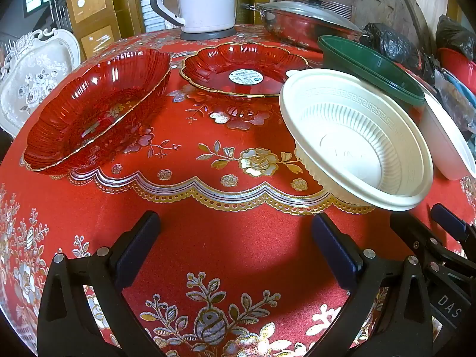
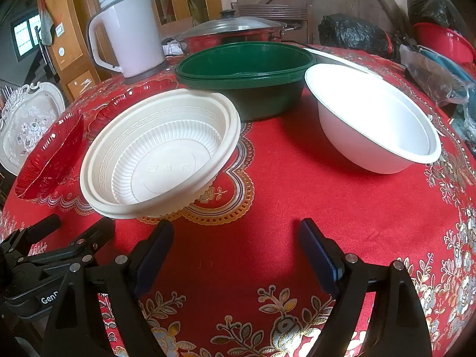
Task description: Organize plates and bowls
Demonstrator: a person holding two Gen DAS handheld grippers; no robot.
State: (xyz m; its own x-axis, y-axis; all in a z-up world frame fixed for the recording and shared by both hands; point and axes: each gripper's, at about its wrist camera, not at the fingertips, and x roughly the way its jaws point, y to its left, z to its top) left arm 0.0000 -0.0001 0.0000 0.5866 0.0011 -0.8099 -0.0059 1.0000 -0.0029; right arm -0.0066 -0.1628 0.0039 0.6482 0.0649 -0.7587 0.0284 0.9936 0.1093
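On the red floral tablecloth (image 1: 226, 238) stand a red glass bowl (image 1: 98, 107) at left, a red gold-rimmed plate (image 1: 244, 70) behind it, a cream ribbed bowl (image 1: 354, 139) at right, a green bowl (image 1: 372, 68) and a plain white bowl (image 1: 446, 142). My left gripper (image 1: 235, 238) is open and empty, above bare cloth in front of them. In the right wrist view, my right gripper (image 2: 236, 245) is open and empty, in front of the cream bowl (image 2: 160, 151), the green bowl (image 2: 247, 74) and the white bowl (image 2: 372, 122). The red bowl (image 2: 47, 163) shows at left.
A white kettle (image 1: 205, 0) and a lidded steel pot (image 1: 306, 20) stand at the table's back. Black bags (image 2: 354, 32) and a red basin (image 2: 443, 41) crowd the right edge. A white ornate chair back (image 1: 35, 74) is off the left side.
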